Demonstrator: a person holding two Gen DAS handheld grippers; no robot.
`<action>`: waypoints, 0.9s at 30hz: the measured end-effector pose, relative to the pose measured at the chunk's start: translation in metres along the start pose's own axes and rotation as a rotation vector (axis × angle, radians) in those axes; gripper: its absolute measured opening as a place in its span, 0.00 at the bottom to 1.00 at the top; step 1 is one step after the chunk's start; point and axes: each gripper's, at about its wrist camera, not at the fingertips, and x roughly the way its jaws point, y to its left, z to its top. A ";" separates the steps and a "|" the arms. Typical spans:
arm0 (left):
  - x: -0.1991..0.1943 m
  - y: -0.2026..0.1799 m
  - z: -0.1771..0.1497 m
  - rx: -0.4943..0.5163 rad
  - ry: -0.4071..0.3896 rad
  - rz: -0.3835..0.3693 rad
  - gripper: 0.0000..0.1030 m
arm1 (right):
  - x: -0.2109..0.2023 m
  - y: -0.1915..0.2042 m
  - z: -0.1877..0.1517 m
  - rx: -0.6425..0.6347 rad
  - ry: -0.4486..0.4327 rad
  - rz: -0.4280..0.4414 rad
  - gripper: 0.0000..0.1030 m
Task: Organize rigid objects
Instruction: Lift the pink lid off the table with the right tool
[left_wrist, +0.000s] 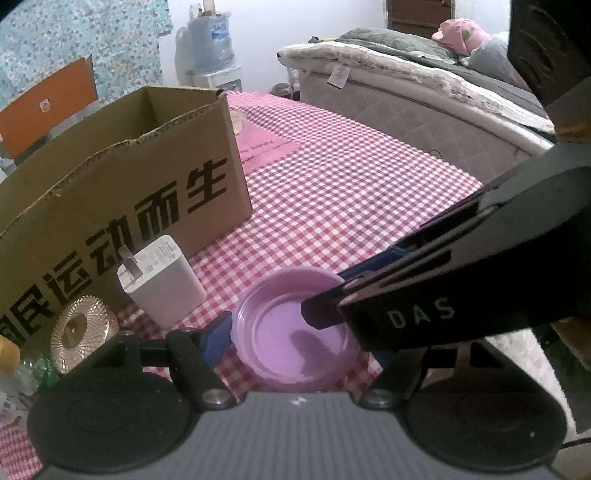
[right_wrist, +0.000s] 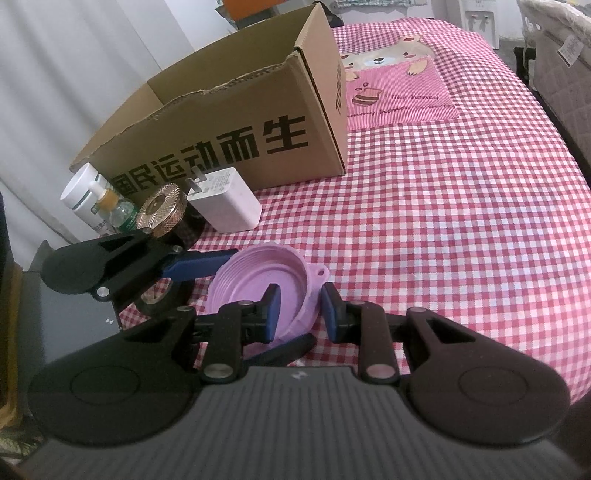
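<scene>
The pink collapsible bowl sits tipped on the red-checked tablecloth, near the table's front-left corner. The right gripper is clamped on the bowl's near wall, one blue pad inside the rim and one outside (the rim's small tab pokes out at about two o'clock of the bowl). The left gripper stands with its jaws apart around the bowl: its blue finger lies against the rim at nine o'clock in the right wrist view; whether its pads press the bowl I cannot tell.

At eleven o'clock of the bowl lie a white charger plug, a gold knurled lid and small bottles, crowded against the open cardboard box. The box's torn top edge stands well above them.

From one to four o'clock the cloth runs bare to the table's far edge, beside the bed.
</scene>
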 end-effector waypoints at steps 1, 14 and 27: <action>0.000 0.000 0.000 -0.003 0.001 -0.001 0.74 | 0.000 0.000 0.000 0.001 0.000 0.000 0.23; 0.000 0.001 0.000 -0.013 0.002 -0.001 0.74 | 0.001 0.001 0.000 -0.001 0.003 -0.001 0.23; -0.007 -0.001 0.002 -0.018 -0.015 0.007 0.74 | -0.005 0.004 -0.002 0.001 -0.007 -0.008 0.21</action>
